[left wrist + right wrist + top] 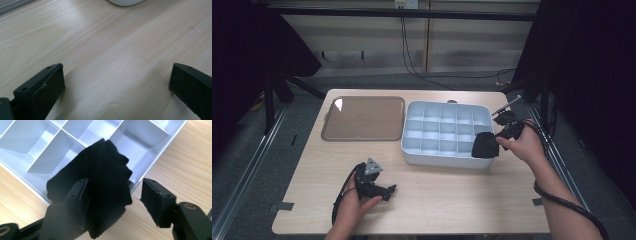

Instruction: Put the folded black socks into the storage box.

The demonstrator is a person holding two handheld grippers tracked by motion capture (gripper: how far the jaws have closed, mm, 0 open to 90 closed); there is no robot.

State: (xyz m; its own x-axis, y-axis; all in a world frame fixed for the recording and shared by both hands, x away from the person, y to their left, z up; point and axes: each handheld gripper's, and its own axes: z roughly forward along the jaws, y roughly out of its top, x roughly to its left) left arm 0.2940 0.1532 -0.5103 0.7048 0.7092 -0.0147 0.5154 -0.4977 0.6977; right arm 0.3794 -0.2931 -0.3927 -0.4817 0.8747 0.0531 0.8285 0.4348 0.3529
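Note:
A black folded cloth [100, 177] lies over the near right corner of the white compartment tray [40, 142], partly in a cell and partly over the rim. My right gripper [115, 200] is open around it: the cloth rests against one jaw and a gap shows at the other. In the high view the cloth [484, 145] sits at the tray's [412, 152] front right corner with the right gripper [498, 140] beside it. My left gripper [388, 191] rests low over the table's front left, open [117, 85], with bare wood between its jaws.
A flat brown tray [362, 118] lies at the back left, next to the white tray. The white tray's cells look empty apart from the cloth. A corner of the white tray [125, 2] lies ahead of the left gripper. Cables trail from both grippers.

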